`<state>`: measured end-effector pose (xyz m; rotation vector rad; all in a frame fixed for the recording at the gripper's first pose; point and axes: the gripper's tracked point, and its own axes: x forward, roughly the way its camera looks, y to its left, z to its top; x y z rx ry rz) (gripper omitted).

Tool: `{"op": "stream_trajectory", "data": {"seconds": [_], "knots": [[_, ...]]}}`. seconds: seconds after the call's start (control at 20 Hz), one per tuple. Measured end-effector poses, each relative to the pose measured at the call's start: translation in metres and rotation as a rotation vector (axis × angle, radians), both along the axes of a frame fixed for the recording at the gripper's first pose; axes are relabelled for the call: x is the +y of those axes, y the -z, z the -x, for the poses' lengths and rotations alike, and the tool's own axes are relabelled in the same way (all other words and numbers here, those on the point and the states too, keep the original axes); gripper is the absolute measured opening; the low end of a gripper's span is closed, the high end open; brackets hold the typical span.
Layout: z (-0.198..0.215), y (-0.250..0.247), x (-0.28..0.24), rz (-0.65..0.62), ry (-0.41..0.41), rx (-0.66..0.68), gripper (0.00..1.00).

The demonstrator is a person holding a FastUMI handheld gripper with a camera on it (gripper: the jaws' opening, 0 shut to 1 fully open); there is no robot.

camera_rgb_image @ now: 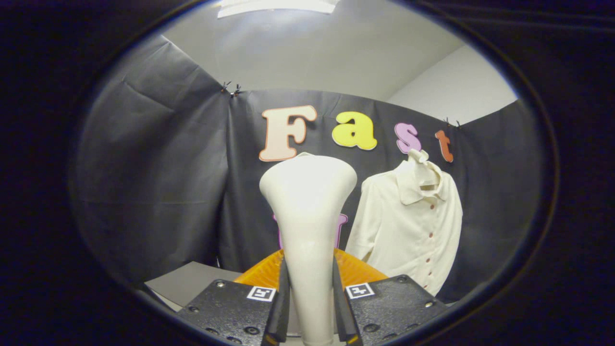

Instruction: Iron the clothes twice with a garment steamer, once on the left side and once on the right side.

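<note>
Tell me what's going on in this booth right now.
A hand-held gripper is shut on the handle of a cream garment steamer, both fingers pressing its neck, with the wide head standing up ahead of them. An orange base sits just beyond the fingers. A cream button-up shirt hangs against the black cloth wall, beyond the steamer and off to its right. The steamer head is apart from the shirt, so ironing has not yet begun.

Behind everything you see the booth's black cloth wall [158, 192], creased and pinned at its upper seams by small clips [231, 89]. Above it, a pale ceiling [307, 53] carries a bright light panel [276, 6]. Low down, you have an orange ribbed object [358, 271] and a grey worktop [192, 283] beside it.
</note>
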<state>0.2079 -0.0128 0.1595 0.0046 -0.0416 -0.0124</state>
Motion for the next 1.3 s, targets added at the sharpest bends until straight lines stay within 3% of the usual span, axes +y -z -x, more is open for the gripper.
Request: {"op": "stream_trajectory", "data": {"seconds": [0.5, 0.7, 1.05, 1.2, 1.3], "knots": [[-0.057, -0.033, -0.1, 0.02, 0.005, 0.043, 0.39], [-0.087, -0.028, -0.15, 0.048, 0.05, 0.054, 0.39], [-0.131, 0.036, -0.211, 0.036, 0.141, 0.113, 0.39], [-0.141, 0.082, -0.213, -0.001, 0.114, 0.172, 0.39], [-0.141, 0.092, -0.21, -0.048, 0.094, 0.134, 0.39]]}}
